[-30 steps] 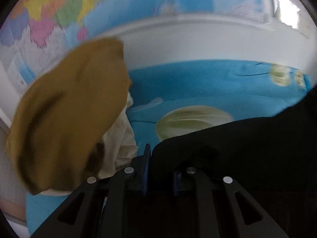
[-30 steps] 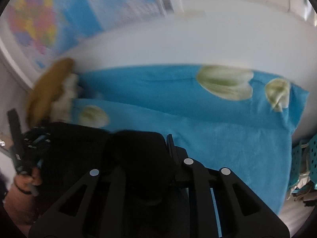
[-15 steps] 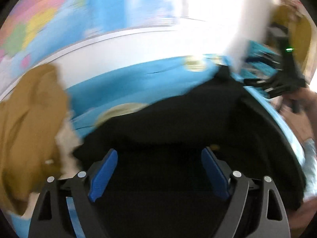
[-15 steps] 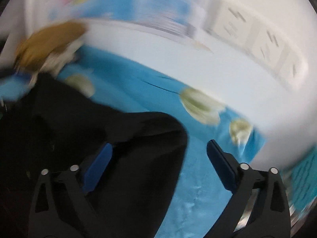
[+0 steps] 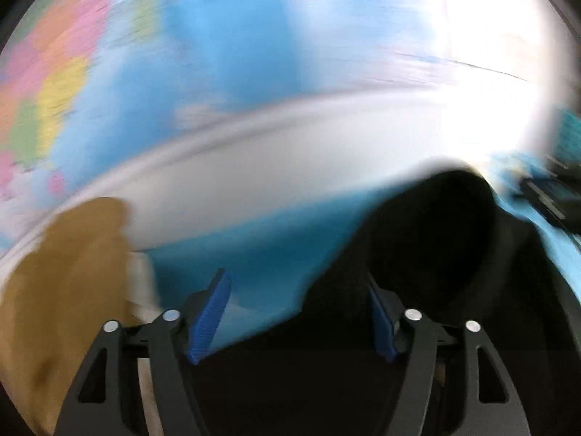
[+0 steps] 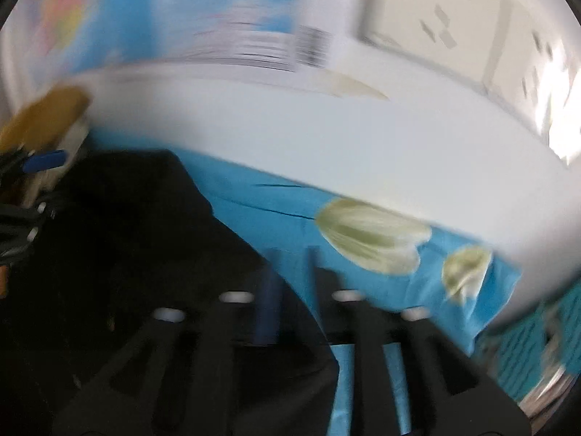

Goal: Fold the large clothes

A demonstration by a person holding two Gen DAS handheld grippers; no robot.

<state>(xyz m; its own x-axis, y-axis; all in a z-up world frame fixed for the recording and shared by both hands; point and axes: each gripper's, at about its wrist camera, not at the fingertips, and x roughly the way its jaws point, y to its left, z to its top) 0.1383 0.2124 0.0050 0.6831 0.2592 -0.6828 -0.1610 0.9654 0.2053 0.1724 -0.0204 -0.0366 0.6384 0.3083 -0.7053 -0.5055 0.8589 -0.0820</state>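
Black garment (image 5: 435, 254) spread over the blue flower-print sheet (image 6: 363, 290) of what looks like a bed, bunched in a raised hump toward the far edge in the left wrist view and lying flatter, with a slanting edge, in the right wrist view. Both views heavily blurred, so fine detail not readable.

Left gripper (image 5: 297, 312) standing wide, blue pads well apart, nothing pressed between them; jaws just closing in a little from their widest. Black cloth behind and below the right-hand pad, bare sheet showing between the fingers.

Right gripper (image 6: 290, 290) narrower, pads near each other yet a gap visible; jaws just closing markedly; garment edge running beneath them, but too smeared to tell whether any cloth is pinched.

Mustard-brown cloth (image 5: 65, 290) heaped at the left, with a pale cloth (image 5: 143, 283) just beside it, apart from the work.

Judged soft, limp and light: no stiffness to hold a shape, likely to sag and crease once lifted, not fragile, some risk of slipping through a shallow pinch. Best taken at hem, corners or along an outer edge, one gripper to each end, biting well into the fabric and keeping it taut between the two.
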